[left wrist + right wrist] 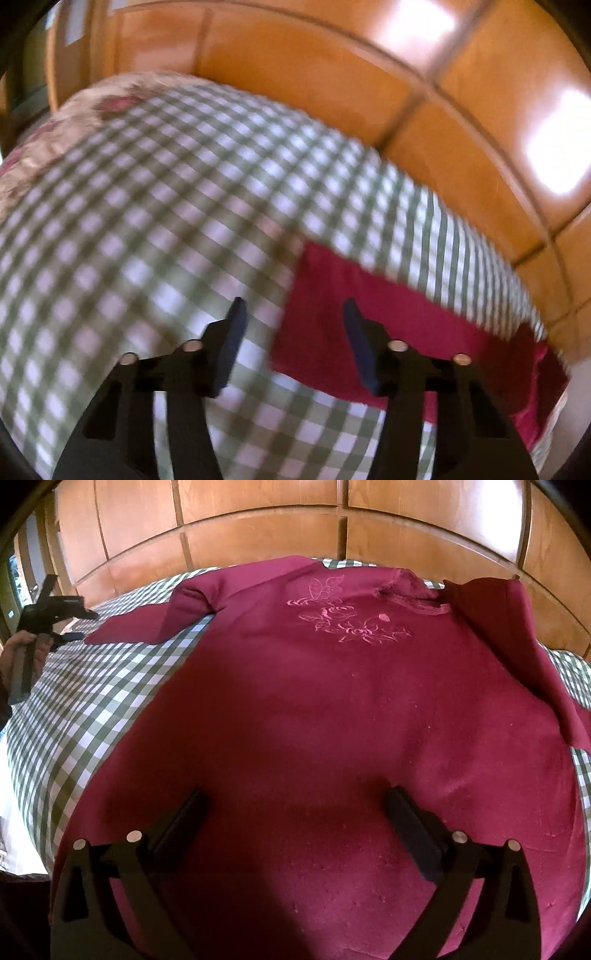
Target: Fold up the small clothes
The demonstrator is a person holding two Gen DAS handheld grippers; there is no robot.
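A maroon long-sleeved top (314,709) with pink flower embroidery (347,616) lies flat, front up, on a green-and-white checked bedsheet (92,701). Its left sleeve (147,626) bends out onto the sheet; its right sleeve (517,646) lies folded up at the right. My right gripper (295,801) is open and empty just above the top's lower body. My left gripper (291,314) is open and empty over the end of the left sleeve (406,332); that view is blurred. The left gripper also shows in the right wrist view (77,624), in a hand.
A wooden panelled headboard (258,535) runs along the far side of the bed. A floral pillow or cover (74,110) lies at the far left of the sheet. The bed's edge drops off at the left (11,812).
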